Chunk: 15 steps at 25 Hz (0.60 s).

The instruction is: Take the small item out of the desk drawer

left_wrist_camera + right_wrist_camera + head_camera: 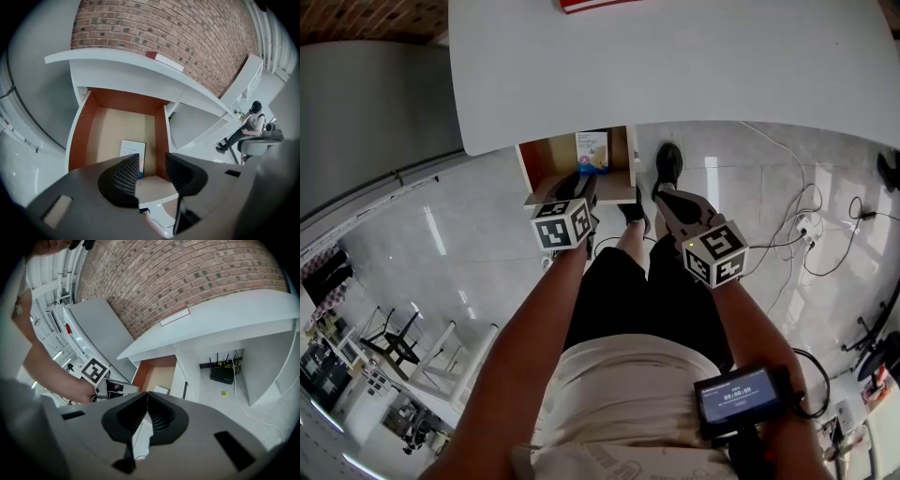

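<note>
— Small packet (132, 151): location?
— 1 open drawer (78, 136), right half; long axis pointing away. Left gripper (152, 165) nearer, jaws apart, empty, packet just ahead-left. Right gripper (146, 414): jaws together, empty.

Open desk drawer (79, 136) w/ small box (133, 151) on its floor.

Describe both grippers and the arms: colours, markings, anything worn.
Left gripper and right gripper: grey bodies, black ribbed pads, each topped by a white marker cube with black square codes. Forearms bare, no sleeves. A black device with a lit blue screen sits at the right forearm.
</note>
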Each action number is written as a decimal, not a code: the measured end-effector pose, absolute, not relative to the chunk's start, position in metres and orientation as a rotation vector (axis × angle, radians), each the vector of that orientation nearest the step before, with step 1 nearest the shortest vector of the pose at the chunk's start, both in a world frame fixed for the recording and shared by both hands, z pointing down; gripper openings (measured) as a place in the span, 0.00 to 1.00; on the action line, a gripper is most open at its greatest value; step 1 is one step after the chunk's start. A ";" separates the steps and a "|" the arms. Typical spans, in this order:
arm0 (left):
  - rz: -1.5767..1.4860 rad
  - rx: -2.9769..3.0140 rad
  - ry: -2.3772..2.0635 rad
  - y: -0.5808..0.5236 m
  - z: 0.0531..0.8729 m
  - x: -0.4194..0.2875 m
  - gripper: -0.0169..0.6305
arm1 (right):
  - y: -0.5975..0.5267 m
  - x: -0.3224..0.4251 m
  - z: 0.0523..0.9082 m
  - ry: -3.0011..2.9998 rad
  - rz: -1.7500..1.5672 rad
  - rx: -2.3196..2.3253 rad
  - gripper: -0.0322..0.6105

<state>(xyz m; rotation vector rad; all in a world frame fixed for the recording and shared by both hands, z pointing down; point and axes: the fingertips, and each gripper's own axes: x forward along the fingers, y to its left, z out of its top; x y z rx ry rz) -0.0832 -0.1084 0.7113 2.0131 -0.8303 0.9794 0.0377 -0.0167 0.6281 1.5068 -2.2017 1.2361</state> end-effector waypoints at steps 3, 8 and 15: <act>0.997 2.011 -0.835 -0.112 0.718 -0.079 0.38 | -0.017 0.038 0.634 -2.199 1.249 1.501 0.06; 1.048 1.996 -0.850 -0.113 0.735 -0.070 0.55 | -0.013 0.049 0.646 -2.194 1.268 1.511 0.06; 1.124 1.998 -0.833 -0.119 0.751 -0.064 0.63 | -0.018 0.060 0.655 -2.185 1.281 1.532 0.06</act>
